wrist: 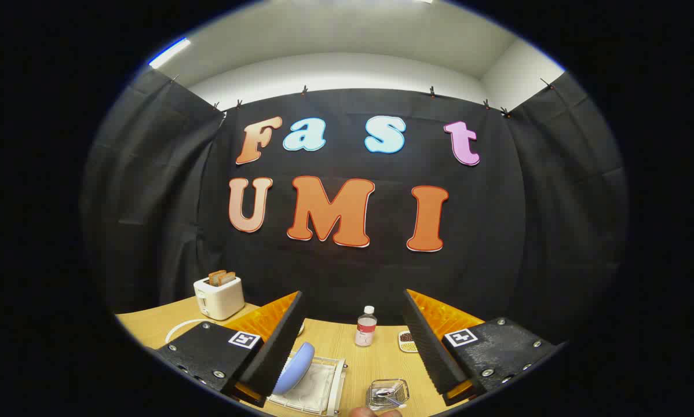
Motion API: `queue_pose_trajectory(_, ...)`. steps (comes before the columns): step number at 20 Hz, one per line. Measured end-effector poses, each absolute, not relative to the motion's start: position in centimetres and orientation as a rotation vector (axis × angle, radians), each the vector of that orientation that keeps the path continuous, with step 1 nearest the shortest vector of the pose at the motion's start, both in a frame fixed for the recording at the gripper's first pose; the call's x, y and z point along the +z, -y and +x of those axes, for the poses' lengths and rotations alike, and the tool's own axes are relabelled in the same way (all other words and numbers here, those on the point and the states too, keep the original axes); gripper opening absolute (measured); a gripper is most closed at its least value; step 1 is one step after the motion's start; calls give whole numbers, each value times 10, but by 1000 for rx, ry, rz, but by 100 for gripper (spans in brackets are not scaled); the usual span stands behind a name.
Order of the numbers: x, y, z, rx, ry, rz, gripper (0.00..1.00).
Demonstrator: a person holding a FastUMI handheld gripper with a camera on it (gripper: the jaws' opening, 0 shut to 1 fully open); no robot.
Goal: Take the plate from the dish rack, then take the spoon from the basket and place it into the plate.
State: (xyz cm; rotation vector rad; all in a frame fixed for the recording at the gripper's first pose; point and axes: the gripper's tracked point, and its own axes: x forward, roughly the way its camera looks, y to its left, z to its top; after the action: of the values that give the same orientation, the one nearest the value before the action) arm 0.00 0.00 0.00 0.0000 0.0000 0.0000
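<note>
Here, the gripper [353,341] hovered above the wooden table [376,362] with its 2 fingers [280,341] spread wide apart and nothing held between them. Just inside the left finger, the blue plate [295,366] stood on edge in the white dish rack [315,391], leaning close against that finger's inner face; whether it touched could not be told. Between the fingers and nearer the right one, low toward the holder, sat a small clear basket [387,394] with the spoon [390,397] lying inside it. A fingertip [364,412] of a person showed just below the basket. Beyond the fingertips, roughly midway between them, a small bottle [366,326] with a white cap stood upright, and a little dish [407,341] of dark and pale bits lay beside the right finger. Past the left finger stood a white toaster [219,297] holding 2 slices of bread [221,277], with its white cord [179,330] curling on the table
</note>
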Motion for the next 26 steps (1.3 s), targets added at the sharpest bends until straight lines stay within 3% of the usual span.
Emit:
queue_pose_trajectory(16,-26,-17,19,45,-73,-5,100)
queue_pose_trajectory(26,-83,-47,50,145,-326,113,100)
